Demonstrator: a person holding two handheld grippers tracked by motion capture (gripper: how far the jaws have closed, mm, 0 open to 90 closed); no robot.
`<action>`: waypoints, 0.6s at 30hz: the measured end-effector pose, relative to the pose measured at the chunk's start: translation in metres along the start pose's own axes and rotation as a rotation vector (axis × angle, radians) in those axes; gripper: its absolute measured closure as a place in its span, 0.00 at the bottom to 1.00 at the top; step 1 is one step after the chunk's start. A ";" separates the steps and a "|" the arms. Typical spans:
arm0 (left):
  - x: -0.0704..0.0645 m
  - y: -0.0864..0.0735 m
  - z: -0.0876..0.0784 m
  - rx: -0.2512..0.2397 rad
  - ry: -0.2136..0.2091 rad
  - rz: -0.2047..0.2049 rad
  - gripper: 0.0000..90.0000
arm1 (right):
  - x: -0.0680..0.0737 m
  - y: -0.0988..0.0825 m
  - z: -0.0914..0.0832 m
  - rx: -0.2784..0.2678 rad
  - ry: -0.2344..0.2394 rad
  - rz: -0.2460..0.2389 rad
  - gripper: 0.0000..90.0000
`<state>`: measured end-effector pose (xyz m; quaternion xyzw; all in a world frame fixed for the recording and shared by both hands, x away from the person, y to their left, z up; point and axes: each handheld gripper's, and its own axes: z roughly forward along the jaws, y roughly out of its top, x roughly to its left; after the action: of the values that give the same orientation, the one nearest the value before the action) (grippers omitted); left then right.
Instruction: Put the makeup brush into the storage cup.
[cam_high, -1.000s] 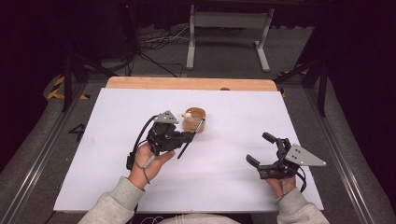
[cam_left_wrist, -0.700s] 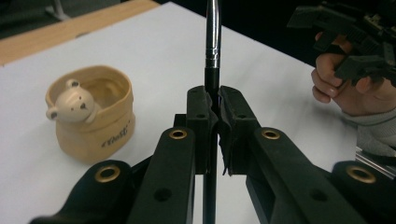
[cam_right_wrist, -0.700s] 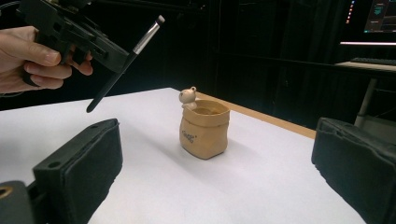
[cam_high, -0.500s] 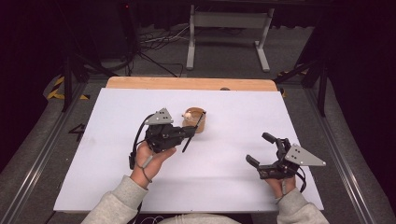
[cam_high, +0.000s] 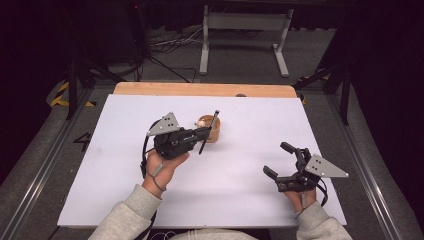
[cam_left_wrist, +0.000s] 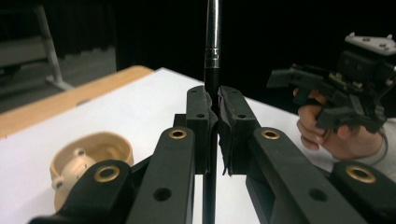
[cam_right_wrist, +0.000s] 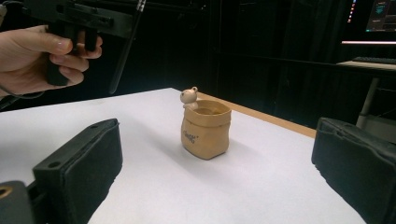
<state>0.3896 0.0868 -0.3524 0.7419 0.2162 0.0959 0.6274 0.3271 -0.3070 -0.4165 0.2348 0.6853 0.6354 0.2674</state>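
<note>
The pen (cam_high: 208, 132) you hold is slim and dark with a silver metal band; it stands tilted, its upper end above the rim of the tan pen holder (cam_high: 211, 128). That holder is shaped like a little sack, with a small bear figure (cam_right_wrist: 189, 96) at its rim and faint lettering on its side, and it sits on the far middle of the surface (cam_high: 110, 165).

Your left tongs (cam_high: 202, 134) are clamped on the pen, pads pressed against its barrel, just beside the holder. Your right tongs (cam_high: 280, 160) rest well apart at the near right, jaws wide apart with nothing between them.

The surface is white, with a wooden strip (cam_high: 200, 89) along its far edge. Beyond it the room is dark: grey floor, cables (cam_high: 165, 45) and a pale metal stand (cam_high: 245, 30).

Since a second ago, your left hand (cam_high: 162, 167) has drawn back toward you and left, and the pen has swung more upright. Your right tongs have stayed put.
</note>
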 end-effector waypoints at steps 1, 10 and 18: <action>0.000 0.000 0.000 0.000 0.000 0.000 0.93 | 0.000 0.000 0.000 0.000 0.000 0.000 0.02; 0.006 0.000 0.008 -0.069 0.010 0.039 0.93 | 0.001 0.000 0.000 -0.002 0.001 -0.006 0.02; 0.014 0.005 0.015 -0.094 0.032 0.041 0.93 | 0.000 0.001 -0.001 -0.011 0.004 -0.012 0.02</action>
<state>0.4090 0.0790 -0.3518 0.7144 0.2063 0.1307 0.6558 0.3263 -0.3072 -0.4158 0.2281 0.6838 0.6379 0.2711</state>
